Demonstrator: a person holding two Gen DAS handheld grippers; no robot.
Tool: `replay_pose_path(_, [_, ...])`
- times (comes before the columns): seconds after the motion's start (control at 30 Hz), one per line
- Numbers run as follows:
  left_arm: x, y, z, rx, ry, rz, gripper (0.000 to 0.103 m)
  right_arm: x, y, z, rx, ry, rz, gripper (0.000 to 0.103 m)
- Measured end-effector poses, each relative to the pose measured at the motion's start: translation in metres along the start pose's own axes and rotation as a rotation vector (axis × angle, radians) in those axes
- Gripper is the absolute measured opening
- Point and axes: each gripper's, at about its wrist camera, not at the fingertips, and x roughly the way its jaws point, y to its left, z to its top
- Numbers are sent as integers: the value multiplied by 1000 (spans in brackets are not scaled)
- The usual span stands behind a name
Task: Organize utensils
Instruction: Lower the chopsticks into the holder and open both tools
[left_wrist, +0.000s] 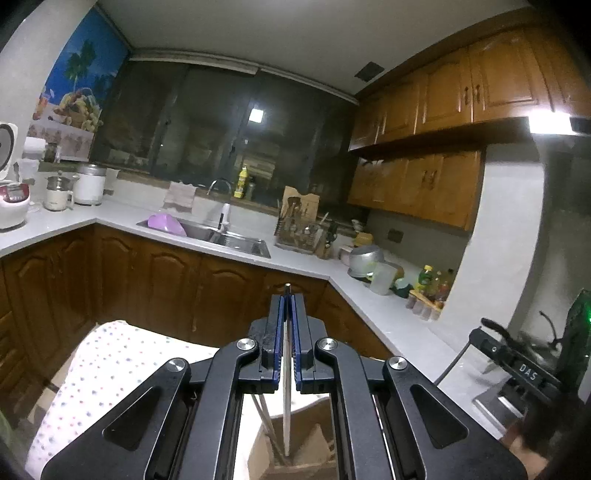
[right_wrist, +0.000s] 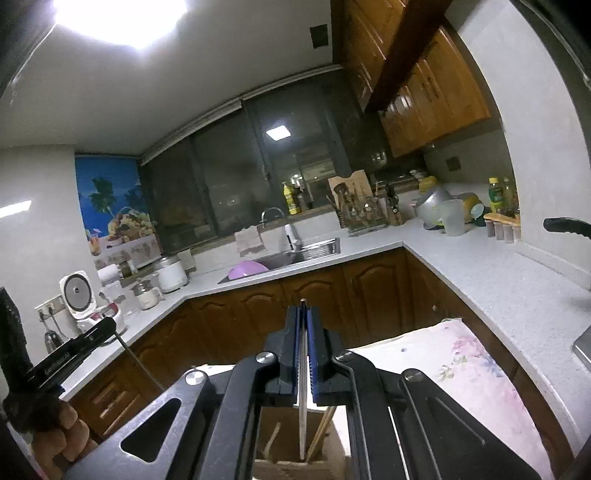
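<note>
Above a box (left_wrist: 295, 454), both tongs (left_wrist: 287, 295) (right_wrist: 303, 302) clamp chopsticks (left_wrist: 286, 387) (right_wrist: 303, 398).

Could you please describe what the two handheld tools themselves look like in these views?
Both the left tool and the right tool are matte black linkages with round silver pivot bolts, triangular cutouts in the outer arms, and blue ribbed pads lining narrow black fingers. The right tool's body shows white lettering and a thin dark cable.

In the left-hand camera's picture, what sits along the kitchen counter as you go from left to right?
Red-and-white rice cooker → small lidded white pot → larger white pot → purple bowl in the sink → utensil rack → upturned metal pot → translucent cup → yellow-capped bottle.
</note>
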Motion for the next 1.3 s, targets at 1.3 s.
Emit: replay_pose_path(1.3, [65,21,-87,-31,276,33,15,64,-32,-64,98,231,-22,23])
